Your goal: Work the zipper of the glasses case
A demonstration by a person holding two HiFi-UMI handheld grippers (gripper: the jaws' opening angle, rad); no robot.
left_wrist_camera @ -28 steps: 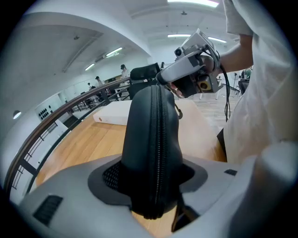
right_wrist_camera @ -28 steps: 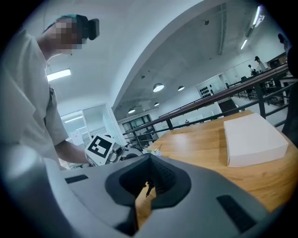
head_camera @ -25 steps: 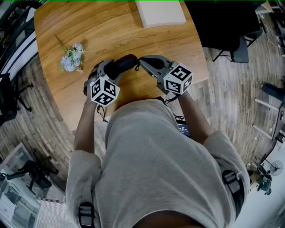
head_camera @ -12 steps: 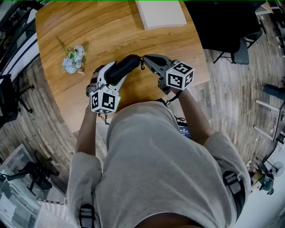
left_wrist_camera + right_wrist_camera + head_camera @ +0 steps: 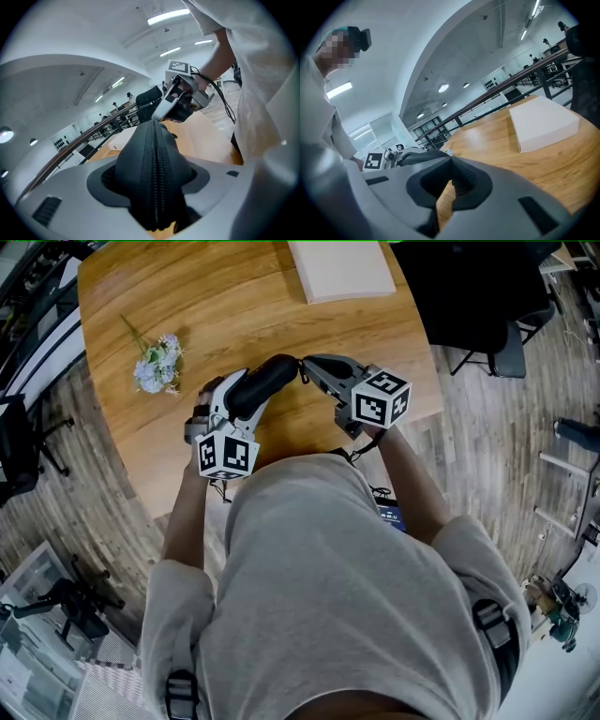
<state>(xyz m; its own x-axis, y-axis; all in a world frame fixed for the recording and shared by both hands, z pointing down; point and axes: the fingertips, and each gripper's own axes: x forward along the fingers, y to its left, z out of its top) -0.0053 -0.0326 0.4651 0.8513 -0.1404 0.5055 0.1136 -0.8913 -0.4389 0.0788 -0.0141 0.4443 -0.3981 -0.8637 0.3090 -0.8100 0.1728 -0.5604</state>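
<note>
Worktop (image 5: 187, 296): one, wooden.
White box (image 5: 342, 268): one, at the far edge.
Left hand-held gripper (image 5: 232, 397): one, clamped on the case's near end.
Right hand-held gripper (image 5: 307, 368): one, jaws pressed together at the case's far end.
Glasses case (image 5: 265, 381): one, black, over the worktop's near part. Long axis runs from lower left to upper right, zipper (image 5: 153, 168) uppermost.
Flower sprig (image 5: 157, 364): one, well left of the case.

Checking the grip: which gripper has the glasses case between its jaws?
The left gripper: its jaws clamp the black glasses case; the right gripper is pinched shut.
</note>
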